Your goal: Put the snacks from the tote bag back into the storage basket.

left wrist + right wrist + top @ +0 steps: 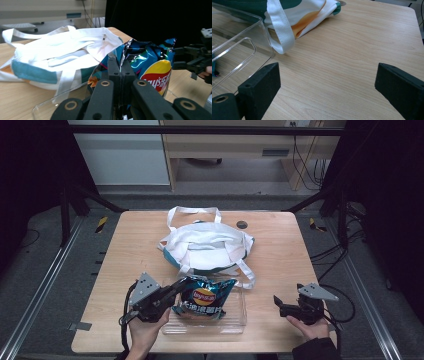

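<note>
- Foil chip bag is pinched by its top corner between the closed jaws of the left gripper, hanging over the clear tray.
- Tote bag lies just beyond those fingers; right gripper, jaws wide and empty, waits well aside.

Table: stretching out beneath and ahead of the right gripper's jaws.
Dark disc: lying on the table far ahead of those jaws, slightly left.
Desk: standing far beyond the left gripper's jaws.
Cables: hanging beside the desk.
</note>
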`<move>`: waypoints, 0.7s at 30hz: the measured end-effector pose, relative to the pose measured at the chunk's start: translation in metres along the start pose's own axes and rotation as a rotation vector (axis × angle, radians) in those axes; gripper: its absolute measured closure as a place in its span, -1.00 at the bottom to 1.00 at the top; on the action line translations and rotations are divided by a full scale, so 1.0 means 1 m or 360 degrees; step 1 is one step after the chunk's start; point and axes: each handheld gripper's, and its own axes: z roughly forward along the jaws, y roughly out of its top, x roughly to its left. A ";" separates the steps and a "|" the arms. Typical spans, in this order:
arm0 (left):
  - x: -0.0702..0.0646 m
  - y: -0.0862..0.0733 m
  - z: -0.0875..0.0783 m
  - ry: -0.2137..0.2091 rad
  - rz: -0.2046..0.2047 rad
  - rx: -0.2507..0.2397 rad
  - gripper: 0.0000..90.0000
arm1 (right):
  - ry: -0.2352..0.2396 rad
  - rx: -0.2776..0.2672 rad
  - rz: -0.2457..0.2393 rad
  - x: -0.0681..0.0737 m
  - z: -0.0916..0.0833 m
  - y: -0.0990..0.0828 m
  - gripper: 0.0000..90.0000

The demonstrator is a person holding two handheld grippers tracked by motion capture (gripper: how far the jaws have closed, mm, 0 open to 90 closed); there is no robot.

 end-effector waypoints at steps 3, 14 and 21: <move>0.003 -0.001 0.001 0.0022 -0.0010 0.0007 0.99 | 0.0002 0.0000 0.0002 0.000 0.000 0.000 -0.85; 0.011 -0.005 0.009 0.0067 -0.0035 0.0011 0.98 | -0.0003 0.0010 -0.0003 0.000 0.001 0.000 -0.85; 0.011 -0.005 0.012 0.0090 -0.0032 0.0009 0.98 | -0.0002 0.0013 -0.0003 0.000 0.001 0.000 -0.85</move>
